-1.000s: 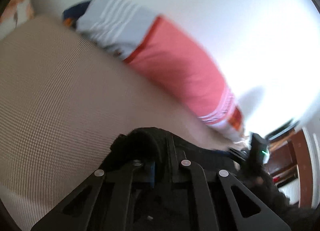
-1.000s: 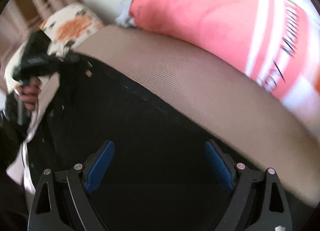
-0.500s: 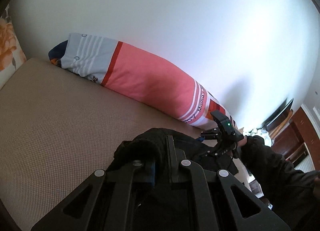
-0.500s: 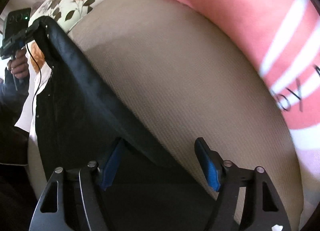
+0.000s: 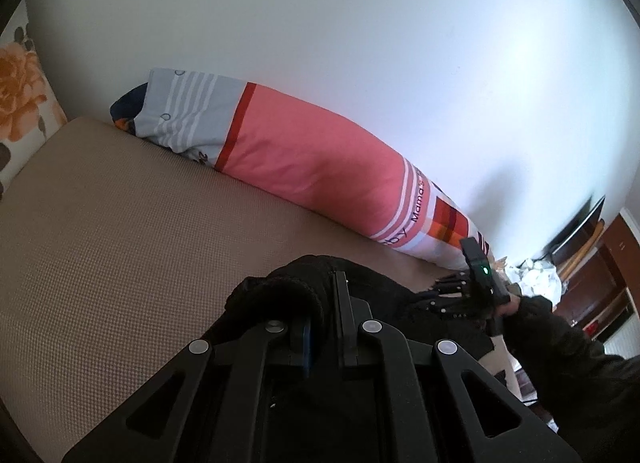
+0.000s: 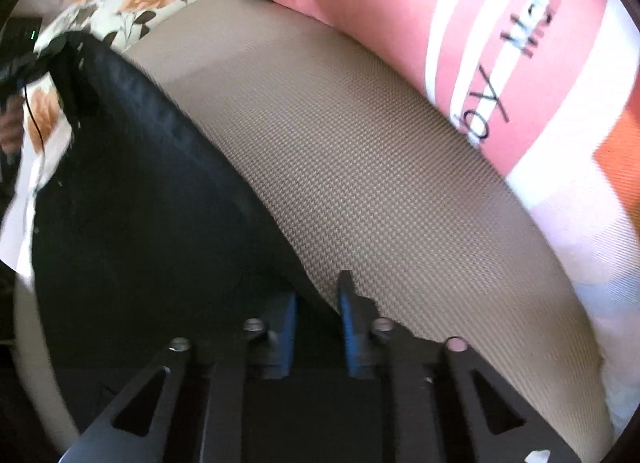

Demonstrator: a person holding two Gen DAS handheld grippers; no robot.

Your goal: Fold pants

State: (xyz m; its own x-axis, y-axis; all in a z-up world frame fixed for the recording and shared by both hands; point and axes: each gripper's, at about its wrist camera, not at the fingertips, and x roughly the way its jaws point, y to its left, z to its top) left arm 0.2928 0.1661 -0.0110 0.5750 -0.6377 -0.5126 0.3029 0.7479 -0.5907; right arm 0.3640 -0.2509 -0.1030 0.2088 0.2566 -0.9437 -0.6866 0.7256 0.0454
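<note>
While the black fabric pants (image 6: pixel 132 199) are stretched along the near edge of the beige woven mattress (image 6: pixel 360 167), one end is seen bunched up and pinched tight in the left gripper (image 5: pixel 324 327), whose jaws are all but shut on a thick wad of cloth. Over at the other end, the right gripper (image 6: pixel 316 315) has just been closing, and the dark edge of the garment is now caught between its blue pads (image 6: pixel 349 317), only a narrow gap being left for the fabric. So both ends appear to be gripped, and the pants are held as a long dark band between the two tools, partly lifted at the left end and draped over the mattress side. No crease or doubled layer can be made out yet, so the folding proper is judged to be barely begun: the cloth has been taken up, but one end is still to be carried across to the other and the layers laid flat and squared. A long pink striped bolster pillow (image 5: pixel 320 167) is lying against the white wall (image 5: pixel 360 43), well clear of the working area.
</note>
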